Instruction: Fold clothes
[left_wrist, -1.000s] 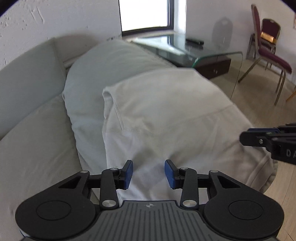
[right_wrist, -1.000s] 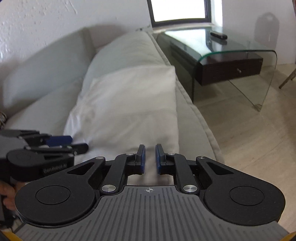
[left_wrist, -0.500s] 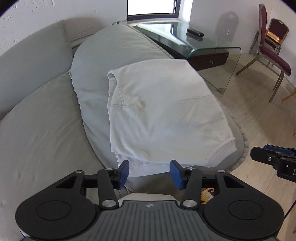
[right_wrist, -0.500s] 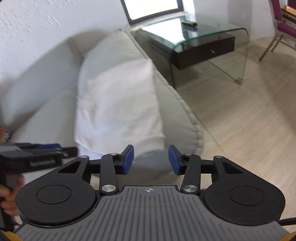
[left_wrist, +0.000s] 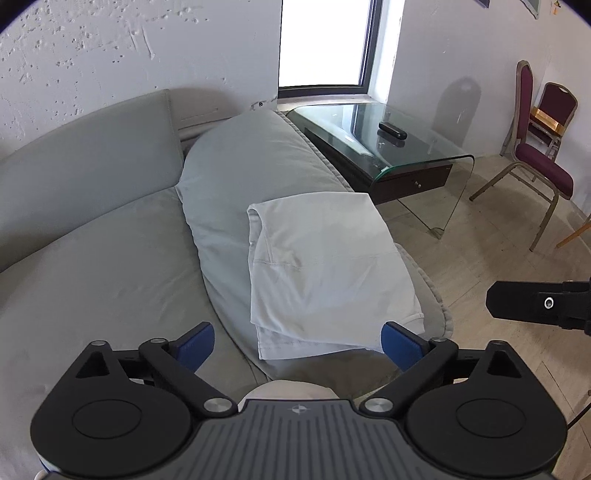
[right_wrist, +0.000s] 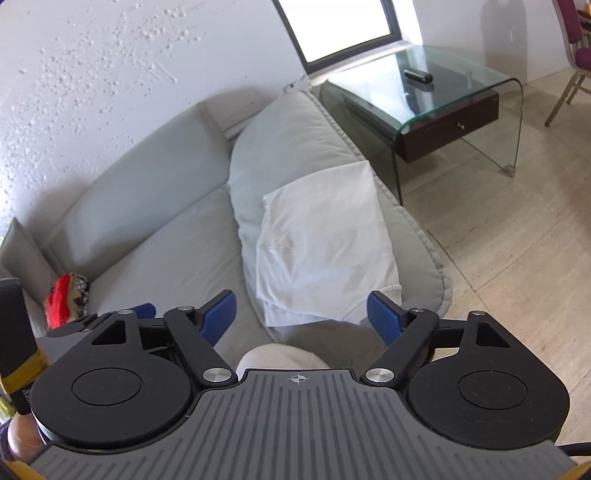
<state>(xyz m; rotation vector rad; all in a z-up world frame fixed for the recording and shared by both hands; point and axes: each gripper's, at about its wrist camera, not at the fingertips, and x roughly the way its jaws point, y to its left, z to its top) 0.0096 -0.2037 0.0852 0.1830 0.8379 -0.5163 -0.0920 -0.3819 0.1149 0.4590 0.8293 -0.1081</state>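
One white garment (left_wrist: 325, 273) is seen folded into a rough rectangle and laid on the grey cushion (left_wrist: 236, 162) at the end of the sofa (left_wrist: 92, 258). Its long axis runs straight away from both claws, towards the glass table (left_wrist: 410, 147) and the window (left_wrist: 321, 40) beyond. The near short edge, where the loose layered hem shows, lies just ahead of the claws and slightly below them; the far edge is well apart.

From the left claw (left_wrist: 297, 343) the cloth is found dead ahead, its near edge centred between the blue fingers (left_wrist: 194, 345), so this claw is judged the nearer and the better lined up. From the right claw (right_wrist: 301, 314) the cloth also sits ahead, a little further off. Both claws are spread wide and nothing is held in either; neither touches the cloth.

The fold is judged complete or nearly so. If a further fold is wanted, the near hem would have to be taken and carried forward along that long axis. A red bundle (right_wrist: 62, 299) is noticed well to the left, in the sofa's corner.
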